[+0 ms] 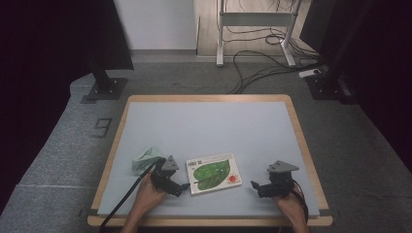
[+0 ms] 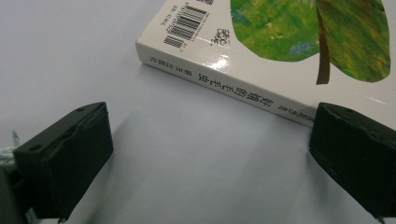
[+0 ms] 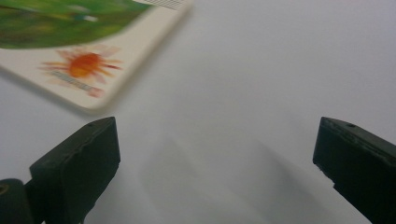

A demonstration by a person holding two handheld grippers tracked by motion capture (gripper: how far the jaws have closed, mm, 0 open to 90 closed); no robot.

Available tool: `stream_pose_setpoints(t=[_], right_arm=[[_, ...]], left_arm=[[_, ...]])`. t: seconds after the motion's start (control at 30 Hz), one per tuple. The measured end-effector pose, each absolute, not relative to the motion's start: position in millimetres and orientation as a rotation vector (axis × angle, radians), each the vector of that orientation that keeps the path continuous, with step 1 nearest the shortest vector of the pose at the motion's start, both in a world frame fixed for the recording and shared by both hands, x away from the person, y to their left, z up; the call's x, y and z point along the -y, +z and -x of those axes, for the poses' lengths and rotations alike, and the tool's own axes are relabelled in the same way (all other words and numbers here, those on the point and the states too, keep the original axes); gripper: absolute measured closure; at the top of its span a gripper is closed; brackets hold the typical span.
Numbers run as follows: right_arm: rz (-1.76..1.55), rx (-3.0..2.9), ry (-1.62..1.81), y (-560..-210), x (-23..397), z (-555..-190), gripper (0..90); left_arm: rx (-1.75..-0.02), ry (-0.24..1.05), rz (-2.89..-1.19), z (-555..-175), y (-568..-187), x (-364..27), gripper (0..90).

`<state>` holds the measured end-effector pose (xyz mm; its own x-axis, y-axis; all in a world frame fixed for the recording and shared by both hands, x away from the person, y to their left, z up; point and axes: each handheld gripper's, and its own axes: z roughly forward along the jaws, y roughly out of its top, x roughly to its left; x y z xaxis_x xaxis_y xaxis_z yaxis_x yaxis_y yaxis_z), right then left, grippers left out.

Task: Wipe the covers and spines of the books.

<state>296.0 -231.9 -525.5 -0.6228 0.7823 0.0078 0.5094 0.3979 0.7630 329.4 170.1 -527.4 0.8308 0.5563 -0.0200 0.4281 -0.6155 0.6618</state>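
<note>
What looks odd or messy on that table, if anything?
Little stands out. The book lies flat, turned slightly askew to the table edge, cover undamaged. A pale green cloth sits crumpled beside the left claw. Both it and the right claw are open, holding nothing. Nothing spilled.

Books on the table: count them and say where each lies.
1. The book lies flat near the table's front edge, between the left hand-held gripper and the right hand-held gripper; the green cloth lies left of it.

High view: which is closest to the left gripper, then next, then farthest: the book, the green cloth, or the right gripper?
From the left gripper:
1. Book, just beside its fingers, toward the table's middle.
2. Green cloth, behind the hand, on the left.
3. Right gripper, farthest, past the book on the right.
</note>
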Motion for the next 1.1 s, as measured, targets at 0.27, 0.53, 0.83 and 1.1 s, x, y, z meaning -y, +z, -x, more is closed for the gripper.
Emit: stream_pose_setpoints(t=[0.27, 0.53, 0.83, 1.1], right_arm=[[-1.014, -2.434, 1.059, -533.2, 187.7, -300.6, 0.0], [-0.993, -2.425, 1.0, -534.4, 178.3, -313.3, 0.0], [-1.037, -2.403, 1.006, -535.7, 181.8, -332.2, 0.0], [-1.03, -2.42, 1.02, -535.8, 182.8, -340.9, 0.0]], left_arm=[[-0.718, 0.237, -2.318, -328.4, -528.5, -168.7, 0.0], [-0.692, 0.241, -2.33, -324.3, -529.0, -164.1, 0.0], [-0.652, 0.249, -2.352, -317.5, -529.4, -156.0, 0.0], [-0.669, 0.254, -2.349, -314.9, -529.2, -153.7, 0.0]])
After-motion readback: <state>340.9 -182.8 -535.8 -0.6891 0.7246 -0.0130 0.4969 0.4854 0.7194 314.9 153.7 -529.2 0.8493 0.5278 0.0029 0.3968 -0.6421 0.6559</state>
